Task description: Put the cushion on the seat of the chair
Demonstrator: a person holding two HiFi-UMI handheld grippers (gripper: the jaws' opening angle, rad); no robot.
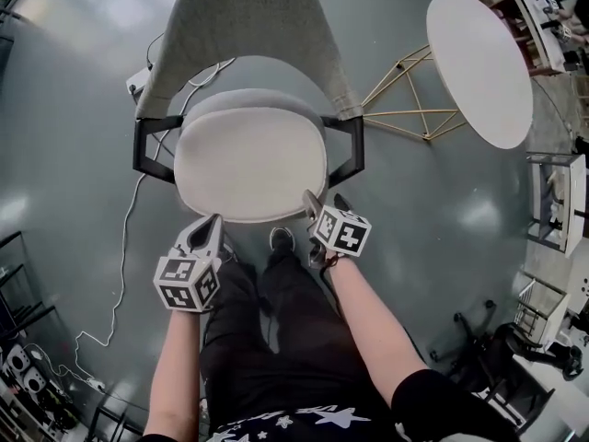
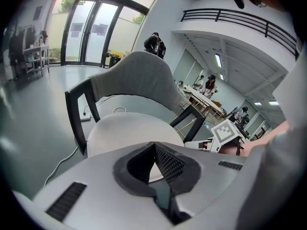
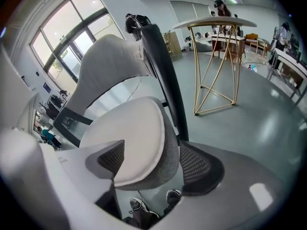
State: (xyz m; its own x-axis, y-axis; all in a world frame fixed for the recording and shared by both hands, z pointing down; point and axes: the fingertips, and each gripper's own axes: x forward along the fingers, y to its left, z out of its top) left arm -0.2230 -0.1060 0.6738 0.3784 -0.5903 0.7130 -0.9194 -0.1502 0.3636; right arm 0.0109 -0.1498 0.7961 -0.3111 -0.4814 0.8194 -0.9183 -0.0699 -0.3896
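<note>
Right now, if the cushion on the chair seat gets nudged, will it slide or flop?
It might slide: no tie shows between the cushion and the grey seat. Likely light and fairly stiff: it looks thin and keeps a flat, even edge.

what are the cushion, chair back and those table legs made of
The cushion looks like smooth off-white fabric or faux leather over padding: matte, with a soft rounded edge. The chair back seems to be grey felt-like fabric with a fuzzy matte texture. The table legs are thin rods, probably metal, with a slightly shiny gold-coloured finish.
</note>
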